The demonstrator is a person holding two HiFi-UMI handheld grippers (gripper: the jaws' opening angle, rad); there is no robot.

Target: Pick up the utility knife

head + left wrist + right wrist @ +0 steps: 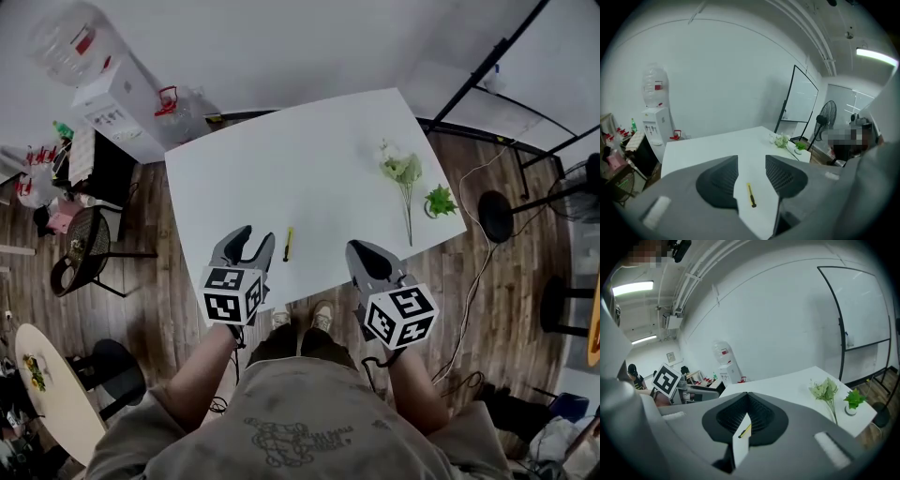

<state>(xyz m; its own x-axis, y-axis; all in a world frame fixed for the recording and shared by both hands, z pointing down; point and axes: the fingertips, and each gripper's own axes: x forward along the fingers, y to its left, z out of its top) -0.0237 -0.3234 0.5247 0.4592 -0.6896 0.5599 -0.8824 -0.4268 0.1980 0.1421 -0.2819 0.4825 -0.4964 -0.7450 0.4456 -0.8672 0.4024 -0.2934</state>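
A slim yellow utility knife [288, 244] lies on the white table [309, 159] near its front edge. My left gripper [255, 236] hovers just left of the knife, jaws open and empty. In the left gripper view the knife [751, 195] shows on the table through the gap of the left gripper [751, 161]. My right gripper [359, 247] hangs at the table's front edge, right of the knife, shut with nothing held. In the right gripper view a sliver of the knife [745, 430] shows below the closed tips of the right gripper [748, 395].
A sprig of pale flowers [403, 173] and a small green plant [439, 201] lie at the table's right end. A water dispenser [117, 103] and a chair [84, 248] stand to the left. A black stand base [494, 216] and cables sit on the floor at the right.
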